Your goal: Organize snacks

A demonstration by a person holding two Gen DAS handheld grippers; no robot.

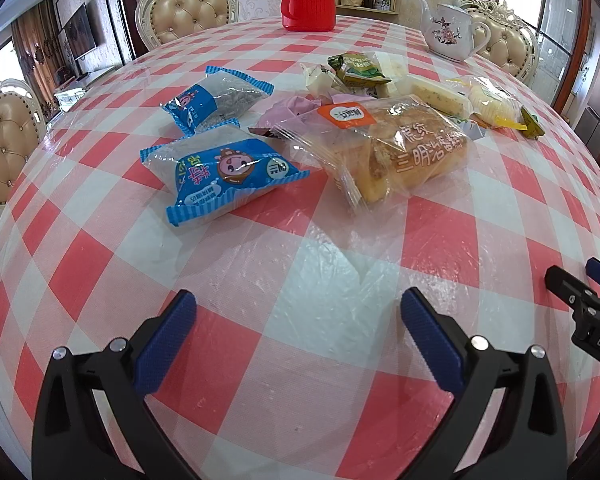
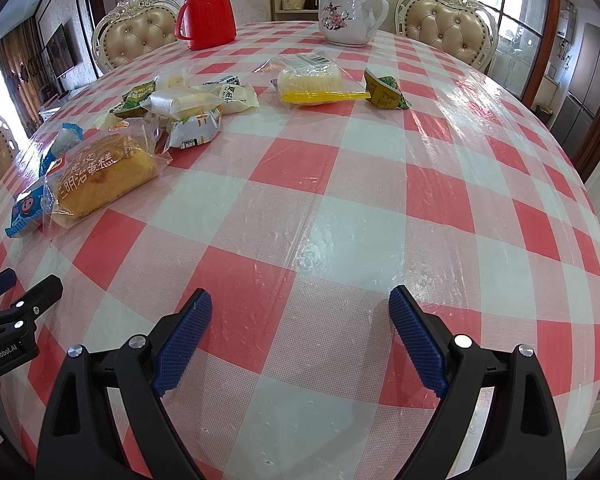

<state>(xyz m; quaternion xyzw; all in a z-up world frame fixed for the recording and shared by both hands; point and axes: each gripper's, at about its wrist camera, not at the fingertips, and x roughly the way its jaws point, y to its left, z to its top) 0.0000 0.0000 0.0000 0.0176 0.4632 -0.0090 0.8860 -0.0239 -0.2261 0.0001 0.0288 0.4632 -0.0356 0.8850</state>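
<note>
We hold both grippers low and level at the near side, side by side and apart. Our left gripper [image 1: 298, 306] points forward with its jaws spread wide, nothing between the blue pads [image 1: 168, 346]. Our right gripper [image 2: 300, 302] sits just to its right, equally wide open and empty, its tips visible at the left view's right edge.

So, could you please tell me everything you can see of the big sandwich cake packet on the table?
The sandwich cake packet is a clear, crinkly plastic wrapper, sealed, holding a golden-brown sponge loaf. It carries an orange label at one end and white printed characters across the top. It lies flat on the checked tablecloth, at the near edge of the snack pile, beside a blue packet. Neither open gripper touches it.
</note>
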